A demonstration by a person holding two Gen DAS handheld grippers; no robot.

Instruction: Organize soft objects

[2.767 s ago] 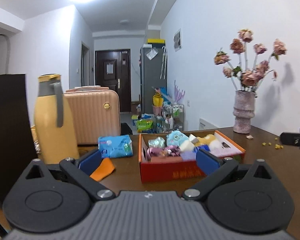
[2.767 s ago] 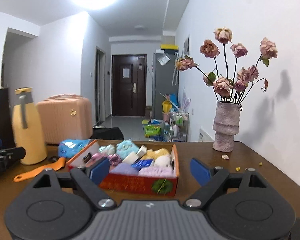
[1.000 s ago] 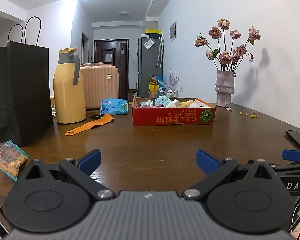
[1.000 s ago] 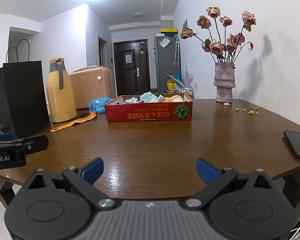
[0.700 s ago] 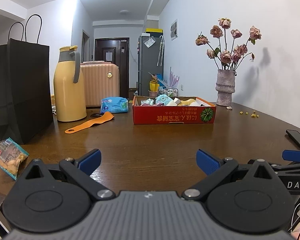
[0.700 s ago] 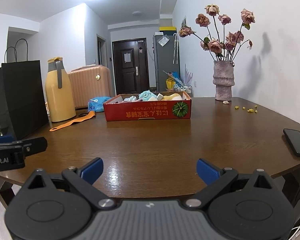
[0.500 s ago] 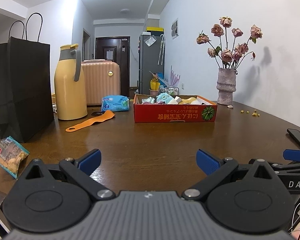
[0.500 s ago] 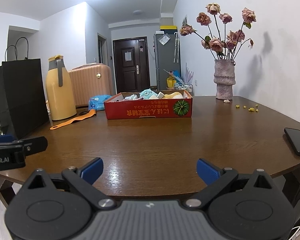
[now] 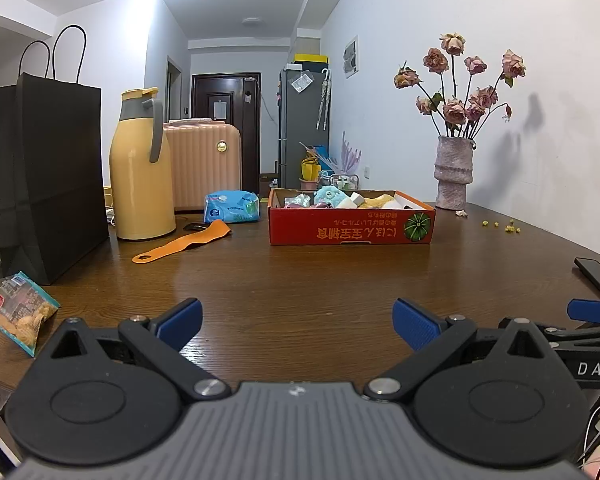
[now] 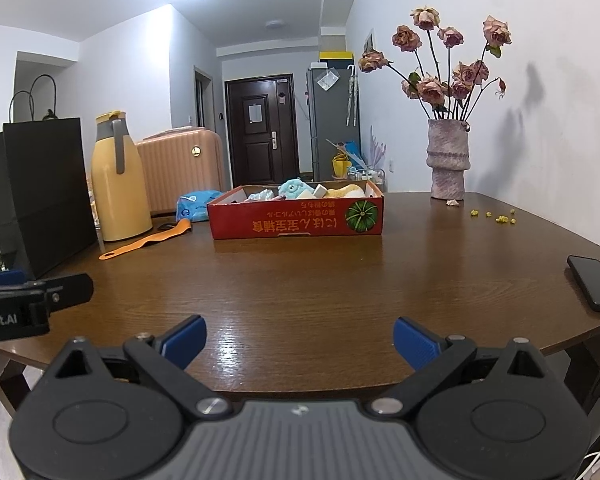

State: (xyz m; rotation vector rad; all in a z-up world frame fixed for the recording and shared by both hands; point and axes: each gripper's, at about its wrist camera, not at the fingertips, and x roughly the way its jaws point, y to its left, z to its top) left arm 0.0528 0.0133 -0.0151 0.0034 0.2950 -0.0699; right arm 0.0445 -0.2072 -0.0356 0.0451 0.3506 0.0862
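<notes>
Nearest the cameras, the left gripper (image 9: 296, 320) and the right gripper (image 10: 298, 338) hang over the near edge of the dark brown wooden table (image 9: 300, 280), both with blue-padded jaws spread wide and nothing between them. To the left, a crinkly blue snack packet (image 9: 14, 312) lies at the table edge in front of a tall black paper bag (image 9: 48, 168); to the right a black phone (image 10: 590, 282) rests near the rim. Further in, a flat orange strap (image 9: 180, 242) lies beside a yellow thermos jug with a grey handle (image 9: 140, 168), and a blue tissue pack (image 9: 230, 208) sits just behind the strap. The task's things lie well apart from both grippers: a shallow red cardboard box with a pumpkin print (image 9: 352, 228) holds the soft objects, among them a teal plush toy (image 9: 328, 196), a pale yellow sponge-like piece (image 9: 380, 200) and some wrapped bits too small to tell. A grey ribbed vase of dried pink roses (image 9: 454, 172) stands beyond, by the wall. Judging from this, the box looks filled and the hands sit back at rest; if more tidying is needed, the approach should come in over the box's front wall, jaws kept wide, closing gently on one plush item so it compresses rather than drags its neighbours.
</notes>
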